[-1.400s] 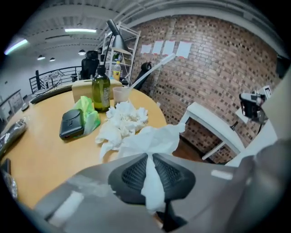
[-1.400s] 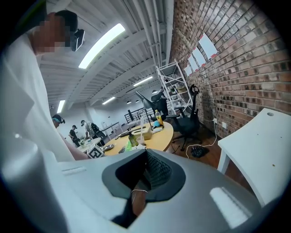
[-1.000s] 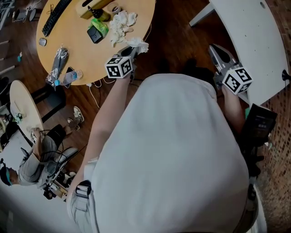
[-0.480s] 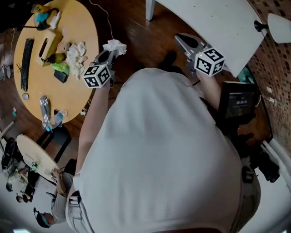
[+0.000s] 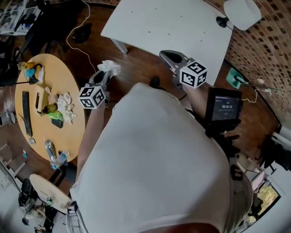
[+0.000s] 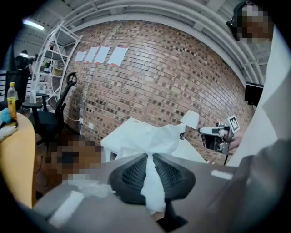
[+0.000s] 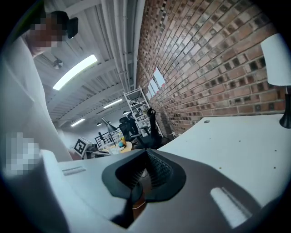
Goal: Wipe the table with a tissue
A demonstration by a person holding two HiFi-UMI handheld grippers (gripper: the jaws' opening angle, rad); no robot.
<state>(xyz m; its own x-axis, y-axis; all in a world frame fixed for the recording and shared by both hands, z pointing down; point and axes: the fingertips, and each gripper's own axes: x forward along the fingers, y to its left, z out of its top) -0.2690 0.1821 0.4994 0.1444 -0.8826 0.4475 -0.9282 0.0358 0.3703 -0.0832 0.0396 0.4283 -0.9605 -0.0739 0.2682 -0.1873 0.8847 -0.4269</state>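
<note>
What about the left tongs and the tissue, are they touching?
Touching. The left gripper view shows the left tongs pinched shut on the white tissue.

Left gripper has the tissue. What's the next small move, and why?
Probably bring the left gripper forward and down until the tissue touches the white table: it is clamped but hangs over the floor, short of the table's edge.

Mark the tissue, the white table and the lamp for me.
tissue (image 5: 109, 67), head view, its crumpled free end.
white table (image 5: 168, 22), head view, bare top.
lamp (image 5: 242, 11), head view, white shade.
</note>
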